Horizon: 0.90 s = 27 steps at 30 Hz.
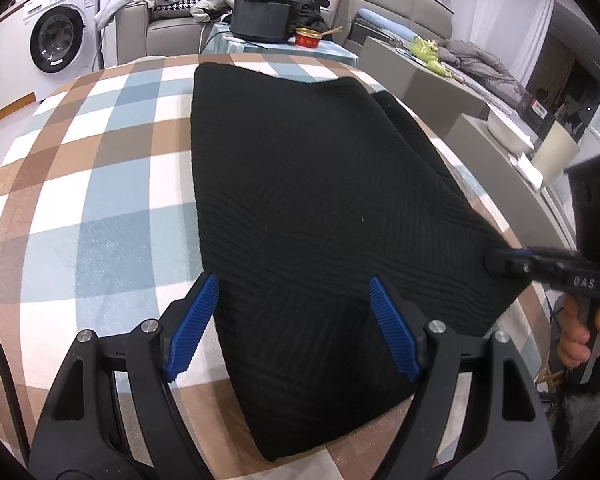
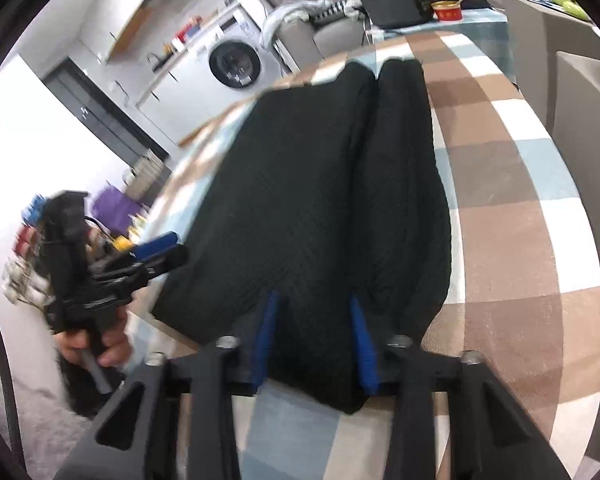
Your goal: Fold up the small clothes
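soft black ribbed knit garment (image 1: 320, 200) lies partly folded on checked cloth (image 1: 100, 200); limp, light, likely to sag, so pinch near corners. left gripper (image 1: 292, 324) gapes empty; right gripper (image 2: 314, 340) nips near hem.

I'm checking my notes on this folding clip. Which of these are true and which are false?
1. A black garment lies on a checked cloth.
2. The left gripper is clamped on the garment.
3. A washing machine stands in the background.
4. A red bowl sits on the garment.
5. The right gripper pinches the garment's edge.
1. True: the black garment lies on the checked cloth.
2. False: the left gripper is open, with its jaws standing wide over the garment's near corner.
3. True: the washing machine is at the far left.
4. False: the red bowl sits on a far table beside a black appliance.
5. True: the right gripper is closed on the garment's right edge.
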Each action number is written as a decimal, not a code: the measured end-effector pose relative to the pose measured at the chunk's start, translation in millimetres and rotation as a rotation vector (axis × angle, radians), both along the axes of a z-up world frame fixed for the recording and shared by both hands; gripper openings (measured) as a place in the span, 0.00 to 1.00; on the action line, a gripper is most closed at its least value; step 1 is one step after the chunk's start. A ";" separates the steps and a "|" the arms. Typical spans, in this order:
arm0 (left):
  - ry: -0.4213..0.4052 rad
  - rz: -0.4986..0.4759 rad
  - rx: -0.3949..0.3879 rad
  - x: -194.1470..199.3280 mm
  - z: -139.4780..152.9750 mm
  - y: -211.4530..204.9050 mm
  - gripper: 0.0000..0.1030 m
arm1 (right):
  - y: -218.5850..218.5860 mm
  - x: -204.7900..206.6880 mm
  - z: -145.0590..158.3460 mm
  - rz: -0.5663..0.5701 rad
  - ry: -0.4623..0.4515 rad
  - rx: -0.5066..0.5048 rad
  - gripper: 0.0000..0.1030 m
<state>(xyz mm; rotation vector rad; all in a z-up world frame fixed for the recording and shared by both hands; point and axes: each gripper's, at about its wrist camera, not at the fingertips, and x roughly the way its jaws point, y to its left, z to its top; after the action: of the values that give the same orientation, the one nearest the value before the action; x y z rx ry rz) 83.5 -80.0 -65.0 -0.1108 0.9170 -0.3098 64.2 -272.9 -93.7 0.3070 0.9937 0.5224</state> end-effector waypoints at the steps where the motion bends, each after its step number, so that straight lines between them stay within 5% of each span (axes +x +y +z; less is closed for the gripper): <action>1: 0.002 0.000 -0.002 -1.6 -0.5 0.0 0.73 | 2.4 -2.1 3.2 0.012 -0.012 -0.003 0.09; 4: 0.004 0.000 -0.009 -3.4 -1.9 2.0 0.74 | 7.2 -14.9 26.2 0.035 -0.125 -0.031 0.08; 8: 0.015 -0.009 0.001 -3.8 -7.0 0.9 0.74 | 8.7 -1.7 -3.1 -0.006 0.010 -0.171 0.08; 13: -0.006 -0.031 0.007 -6.9 0.0 -3.0 0.74 | 9.2 -0.9 14.0 -0.010 -0.055 -0.136 0.20; 21: -0.030 -0.154 -0.006 -13.6 4.2 -36.3 0.77 | 6.9 6.3 0.4 -0.015 -0.012 -0.158 0.20; 25: -0.018 -0.206 0.043 -15.3 -9.3 -52.2 0.78 | -5.5 9.6 11.7 -0.034 -0.032 -0.108 0.39; 27: -0.020 -0.217 0.067 -14.9 -14.8 -55.5 0.79 | -4.7 16.3 15.9 -0.038 -0.047 -0.082 0.40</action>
<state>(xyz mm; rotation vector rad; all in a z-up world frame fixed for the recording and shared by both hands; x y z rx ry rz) 68.6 -135.5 -79.8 0.0535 0.9198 -0.4800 80.5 -277.6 -77.8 0.2388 0.9597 0.4514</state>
